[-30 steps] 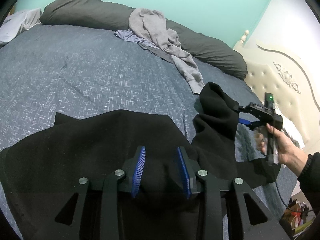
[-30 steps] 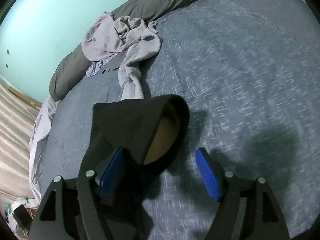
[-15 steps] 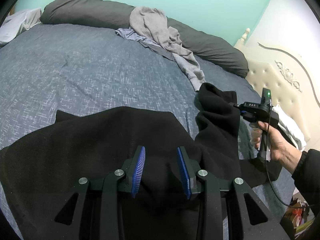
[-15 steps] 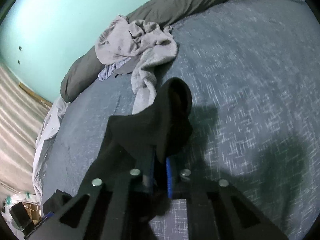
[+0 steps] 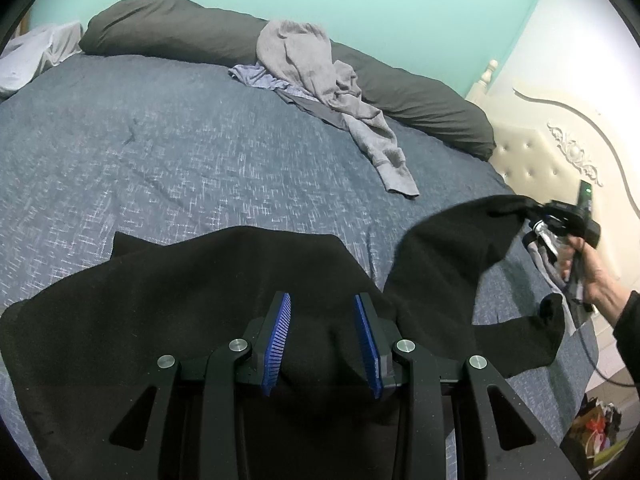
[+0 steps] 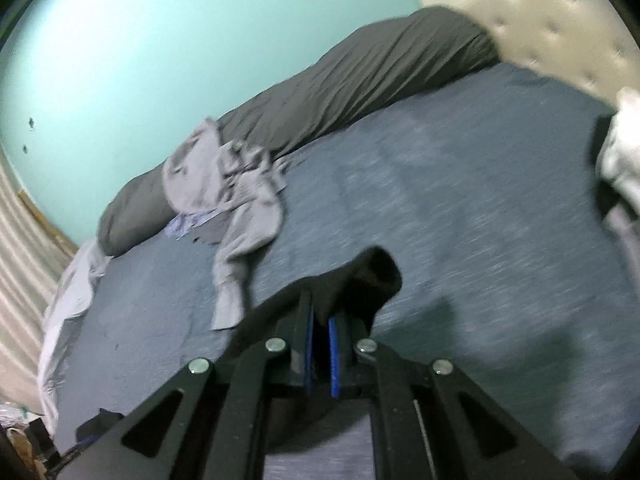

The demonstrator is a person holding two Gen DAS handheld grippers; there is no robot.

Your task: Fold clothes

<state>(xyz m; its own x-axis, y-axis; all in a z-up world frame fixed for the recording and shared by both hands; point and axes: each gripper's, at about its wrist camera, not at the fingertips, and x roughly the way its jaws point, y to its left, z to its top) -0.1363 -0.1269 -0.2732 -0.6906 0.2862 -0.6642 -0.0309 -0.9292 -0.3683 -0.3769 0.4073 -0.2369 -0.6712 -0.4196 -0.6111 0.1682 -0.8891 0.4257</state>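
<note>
A black garment [image 5: 200, 300] lies spread on the blue-grey bedcover [image 5: 160, 152] at the near edge. My left gripper [image 5: 322, 298] sits on its middle, blue pads half closed with a bunch of black cloth between them. The garment's sleeve [image 5: 452, 248] stretches up and to the right, off the bed. My right gripper [image 5: 534, 216] is held by a hand [image 5: 588, 268] and is shut on the sleeve's end. In the right wrist view the right gripper [image 6: 320, 316] has its pads nearly together, with the sleeve cuff [image 6: 360, 276] sticking out past them.
A heap of grey clothes [image 5: 316, 76] lies at the far side against a long dark grey pillow [image 5: 168, 28]. A cream tufted headboard [image 5: 560, 160] stands at the right. White bedding [image 5: 32, 52] is bunched at the far left. White cloth [image 6: 620, 152] sits near the headboard.
The right gripper shut on the sleeve cuff, then pulled it to the right toward the headboard, so the sleeve now stretches out. The left gripper has stayed in place on the garment.
</note>
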